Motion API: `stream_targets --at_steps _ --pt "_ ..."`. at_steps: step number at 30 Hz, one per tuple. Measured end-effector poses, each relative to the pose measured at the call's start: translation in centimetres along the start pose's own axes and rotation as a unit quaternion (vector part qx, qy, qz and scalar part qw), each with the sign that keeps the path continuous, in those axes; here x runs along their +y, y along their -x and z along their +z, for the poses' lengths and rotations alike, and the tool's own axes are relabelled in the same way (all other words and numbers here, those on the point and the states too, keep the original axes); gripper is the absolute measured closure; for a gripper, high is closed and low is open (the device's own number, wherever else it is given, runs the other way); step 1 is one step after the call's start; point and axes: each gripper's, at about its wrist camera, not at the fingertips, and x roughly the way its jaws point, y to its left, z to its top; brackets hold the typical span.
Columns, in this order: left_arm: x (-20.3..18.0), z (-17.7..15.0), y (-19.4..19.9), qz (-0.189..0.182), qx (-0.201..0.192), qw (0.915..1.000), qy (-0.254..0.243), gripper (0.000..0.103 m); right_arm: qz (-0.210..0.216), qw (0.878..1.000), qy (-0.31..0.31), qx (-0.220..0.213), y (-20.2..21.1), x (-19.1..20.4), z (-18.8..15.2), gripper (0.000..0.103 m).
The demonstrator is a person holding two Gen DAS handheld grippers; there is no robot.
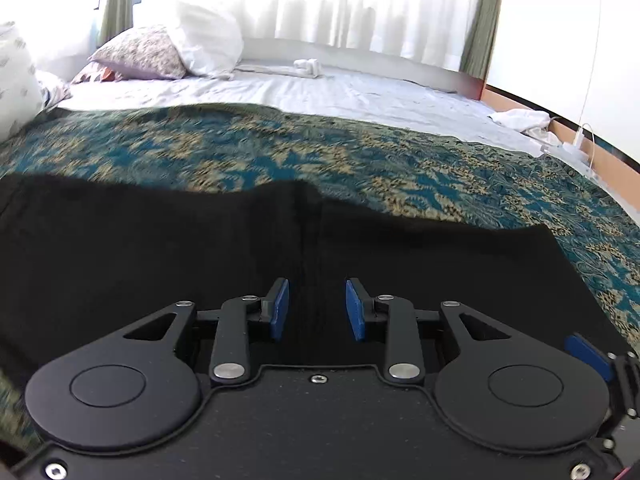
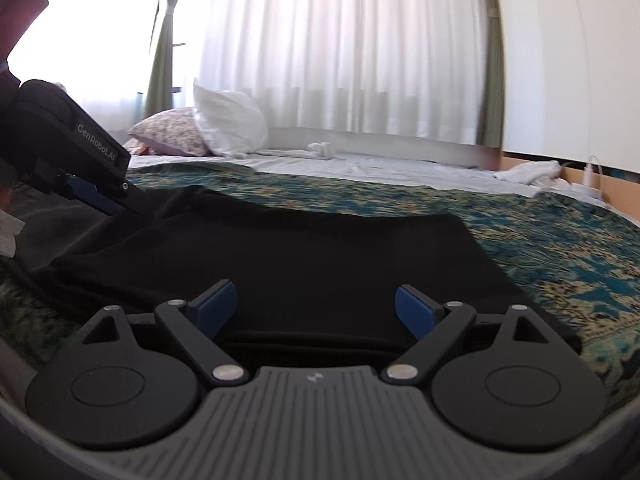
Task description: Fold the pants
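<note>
The left gripper [image 1: 317, 308] has its blue fingers [image 1: 279, 309] apart, holding nothing, low over the soft black pants [image 1: 160, 248]. The right gripper [image 2: 315, 312] is spread wider and is empty too. I think a pinch here could catch only the top layer, or the bed cover under it, so the fold could come out crooked. The pants lie flat and dark on the blue and gold patterned bed cover [image 1: 400, 160], with a seam [image 1: 308, 232] down the middle. Farther back are a white sheet [image 1: 320, 92], flowered pillow [image 1: 140, 54] and white curtains [image 2: 340, 48].
</note>
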Motion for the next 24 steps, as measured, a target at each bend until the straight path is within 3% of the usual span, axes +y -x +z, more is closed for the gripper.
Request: stream_targets --at_steps 7,12,15,18,24 --pt "4.0 -1.0 3.5 0.048 -0.017 0.9978 0.043 0.067 0.058 0.998 0.022 -0.013 0.6 3.5 0.9 0.009" --pt "7.5 -1.3 4.5 0.09 -0.022 0.9933 0.07 0.064 0.022 0.999 0.02 -0.015 -1.1 4.9 2.4 0.009" --pt "9.1 -1.7 4.8 0.099 -0.02 0.9908 0.091 0.063 0.027 0.999 0.019 0.014 -2.8 6.3 1.8 0.009" --pt "10.0 -2.1 5.1 0.106 -0.019 0.9894 0.098 0.062 0.041 0.999 0.023 0.007 -2.6 8.5 1.2 0.011" --pt "11.0 -2.6 5.5 0.104 -0.023 0.9888 0.104 0.06 0.051 0.998 0.02 0.011 -2.1 9.1 1.4 0.011"
